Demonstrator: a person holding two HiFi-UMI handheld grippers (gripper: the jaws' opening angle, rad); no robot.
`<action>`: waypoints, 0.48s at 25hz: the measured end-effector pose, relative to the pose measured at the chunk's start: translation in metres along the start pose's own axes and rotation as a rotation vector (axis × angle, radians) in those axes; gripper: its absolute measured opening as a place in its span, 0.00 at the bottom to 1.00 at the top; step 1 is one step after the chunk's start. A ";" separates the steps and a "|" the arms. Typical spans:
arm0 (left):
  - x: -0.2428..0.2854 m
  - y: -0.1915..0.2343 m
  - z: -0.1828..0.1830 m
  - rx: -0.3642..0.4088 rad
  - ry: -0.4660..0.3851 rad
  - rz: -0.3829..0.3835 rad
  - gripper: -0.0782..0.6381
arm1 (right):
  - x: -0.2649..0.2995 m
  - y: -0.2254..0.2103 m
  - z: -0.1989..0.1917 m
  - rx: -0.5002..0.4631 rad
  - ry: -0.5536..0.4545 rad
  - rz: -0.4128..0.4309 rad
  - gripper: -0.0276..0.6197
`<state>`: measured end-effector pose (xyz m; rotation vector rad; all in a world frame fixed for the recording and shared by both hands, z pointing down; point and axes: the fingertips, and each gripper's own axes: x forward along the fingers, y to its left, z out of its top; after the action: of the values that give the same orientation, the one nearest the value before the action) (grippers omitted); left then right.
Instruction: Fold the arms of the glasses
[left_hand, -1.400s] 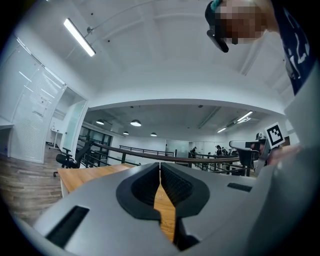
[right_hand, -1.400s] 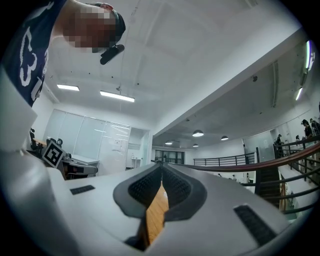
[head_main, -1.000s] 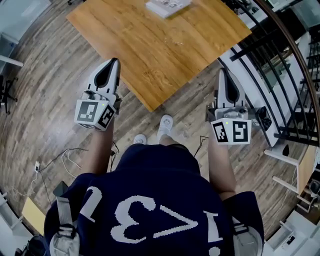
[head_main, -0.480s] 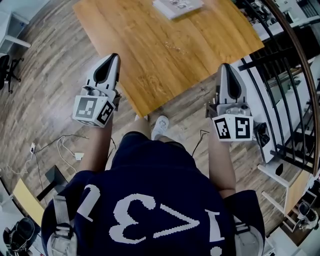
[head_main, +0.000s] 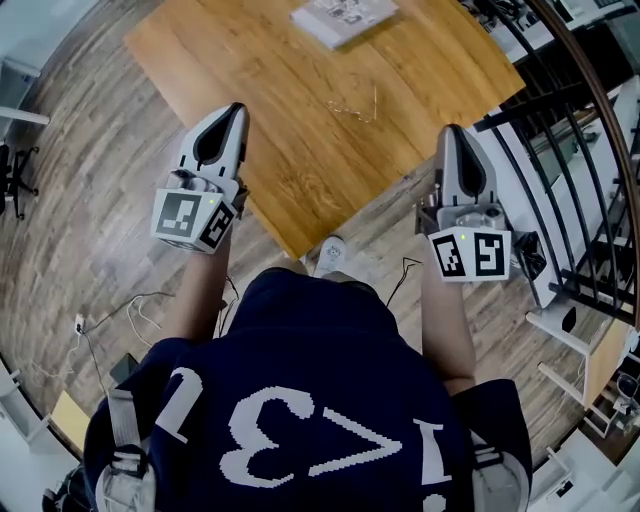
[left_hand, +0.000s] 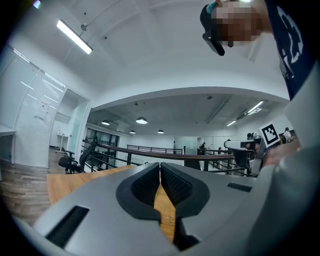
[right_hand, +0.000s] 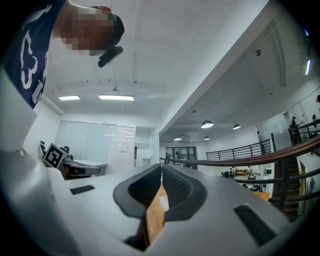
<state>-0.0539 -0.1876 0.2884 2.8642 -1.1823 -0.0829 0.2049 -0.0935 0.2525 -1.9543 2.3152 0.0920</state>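
Head view: 1 wooden bench (head_main: 300, 150) stands on a plank floor (head_main: 90, 230), turned so that one corner points toward the person (head_main: 300, 420).

The glasses (head_main: 357, 106), a thin clear frame, lie on the bench top right of its centre. They are well ahead of both grippers and touched by neither. Whether the arms are open or folded cannot be made out at this size. 1 flat white packet (head_main: 342, 17) lies at the far edge of the bench, apart from the glasses.

The left gripper (head_main: 232, 110) is held over the bench's left edge. In the left gripper view its jaws are clenched pad to pad, with nothing between them (left_hand: 160, 166). Only bench wood shows through the slot behind the pads.

The right gripper (head_main: 452, 132) is held over the floor, just off the bench's right edge and near a dark railing (head_main: 560, 150). In the right gripper view its jaws are likewise clenched and hold nothing (right_hand: 161, 167).

1 white shoe (head_main: 330, 250) shows beside the near bench corner.
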 end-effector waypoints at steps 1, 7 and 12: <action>0.004 0.003 -0.001 -0.005 0.002 -0.013 0.14 | 0.004 0.001 -0.002 -0.002 0.003 -0.010 0.09; 0.014 0.023 -0.012 -0.033 0.022 -0.053 0.14 | 0.023 0.015 -0.011 -0.022 0.024 -0.041 0.09; 0.027 0.028 -0.021 -0.051 0.037 -0.040 0.14 | 0.035 0.005 -0.022 -0.027 0.056 -0.031 0.09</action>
<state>-0.0536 -0.2261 0.3105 2.8333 -1.0999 -0.0607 0.1930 -0.1295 0.2700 -2.0300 2.3295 0.0674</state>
